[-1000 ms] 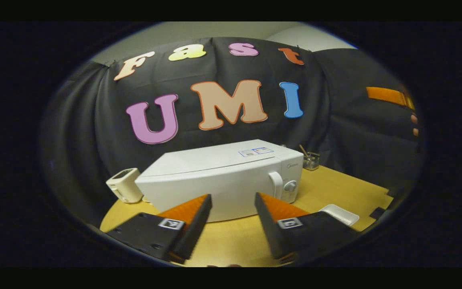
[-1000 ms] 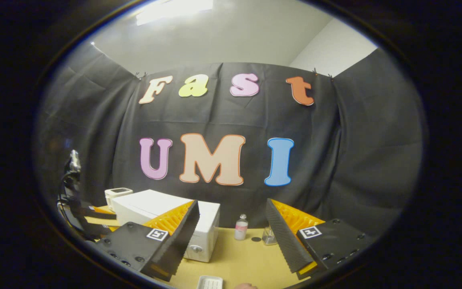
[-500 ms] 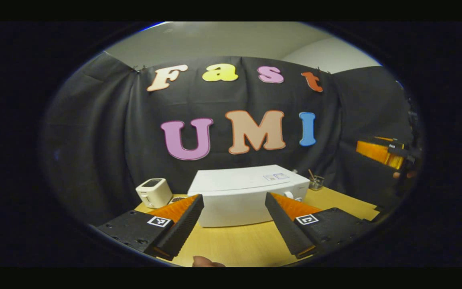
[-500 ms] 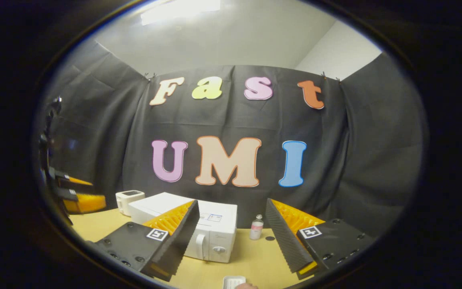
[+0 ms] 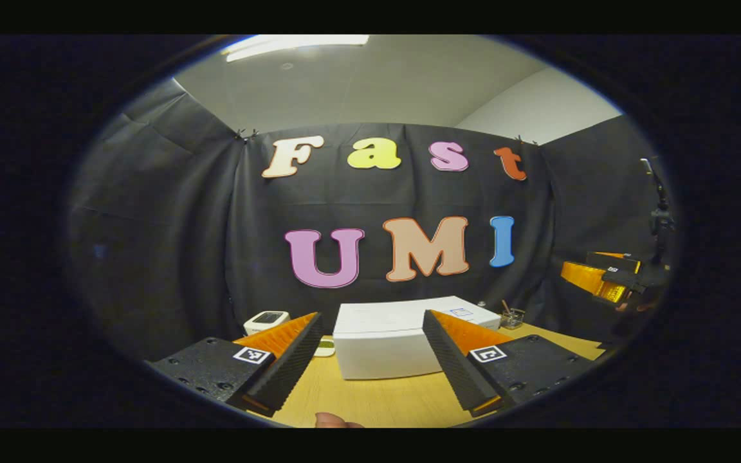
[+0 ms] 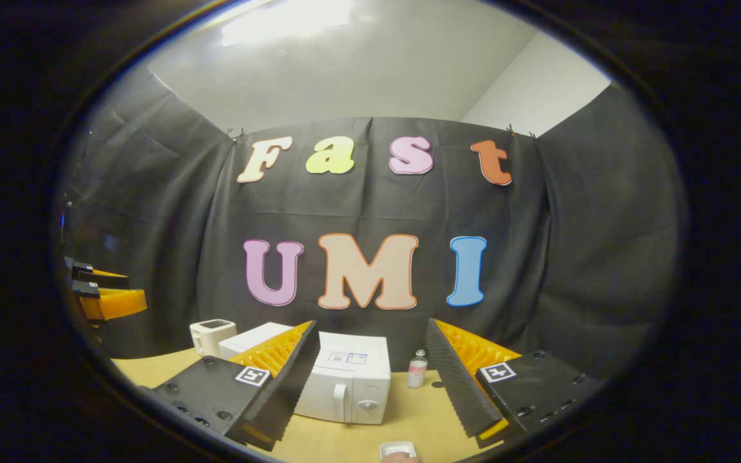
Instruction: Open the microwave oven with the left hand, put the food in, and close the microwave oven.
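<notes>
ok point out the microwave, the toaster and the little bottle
microwave [image 6: 351, 379]: right gripper view, on its front face beside the handle
toaster [image 6: 211, 334]: right gripper view, on its side wall
little bottle [image 6: 417, 371]: right gripper view, on its body

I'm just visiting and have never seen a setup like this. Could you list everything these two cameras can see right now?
microwave oven: one, white, door shut, on the table in front of the booth wall.
table: one, light wood, under everything.
toaster-like appliance: one, white, left of the microwave oven.
small bottle: one, clear with a pinkish label, right of the microwave oven.
glass jar: one, clear, holding sticks, behind the microwave oven's right end.
small tray: one, white, at the table's near edge.
left gripper: one, open, held off from the microwave oven.
right gripper: one, open, empty.
</notes>
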A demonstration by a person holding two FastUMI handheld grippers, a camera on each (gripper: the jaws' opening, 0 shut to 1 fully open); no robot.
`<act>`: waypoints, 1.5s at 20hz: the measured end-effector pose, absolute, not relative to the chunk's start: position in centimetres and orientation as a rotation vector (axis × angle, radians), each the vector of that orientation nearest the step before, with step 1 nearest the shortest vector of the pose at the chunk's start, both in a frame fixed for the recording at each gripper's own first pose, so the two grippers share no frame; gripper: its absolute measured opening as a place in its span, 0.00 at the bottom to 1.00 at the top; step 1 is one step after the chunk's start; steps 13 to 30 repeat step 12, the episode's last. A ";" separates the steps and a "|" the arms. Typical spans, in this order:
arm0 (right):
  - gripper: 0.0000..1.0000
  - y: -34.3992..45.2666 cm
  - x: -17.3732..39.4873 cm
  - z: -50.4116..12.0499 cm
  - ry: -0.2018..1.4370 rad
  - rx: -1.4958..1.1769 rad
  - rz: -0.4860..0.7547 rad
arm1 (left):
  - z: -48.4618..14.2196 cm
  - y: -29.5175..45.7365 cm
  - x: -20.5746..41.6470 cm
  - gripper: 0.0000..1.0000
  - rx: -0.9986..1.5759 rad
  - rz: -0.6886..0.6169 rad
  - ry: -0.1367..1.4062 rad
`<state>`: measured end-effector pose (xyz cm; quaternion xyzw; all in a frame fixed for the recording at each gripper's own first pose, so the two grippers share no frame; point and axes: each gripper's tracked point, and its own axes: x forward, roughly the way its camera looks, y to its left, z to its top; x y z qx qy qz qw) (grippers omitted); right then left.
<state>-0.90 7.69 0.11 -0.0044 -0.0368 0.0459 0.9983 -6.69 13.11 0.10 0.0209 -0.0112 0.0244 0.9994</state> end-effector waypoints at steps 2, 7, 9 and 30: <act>0.96 8.0 -1.4 0.1 -0.063 0.001 0.098 | 0.3 12.7 -7.1 0.96 0.040 0.044 -0.019; 0.96 8.6 -2.2 0.3 -0.075 -0.025 0.102 | 0.5 11.5 -7.5 0.96 0.055 0.013 -0.024; 0.96 8.5 -2.7 -0.2 -0.059 -0.031 0.100 | 0.7 11.3 -7.8 0.96 0.060 0.009 -0.029; 0.96 8.6 -3.1 0.2 -0.070 -0.056 0.103 | 0.8 10.8 -7.8 0.97 0.057 -0.007 -0.035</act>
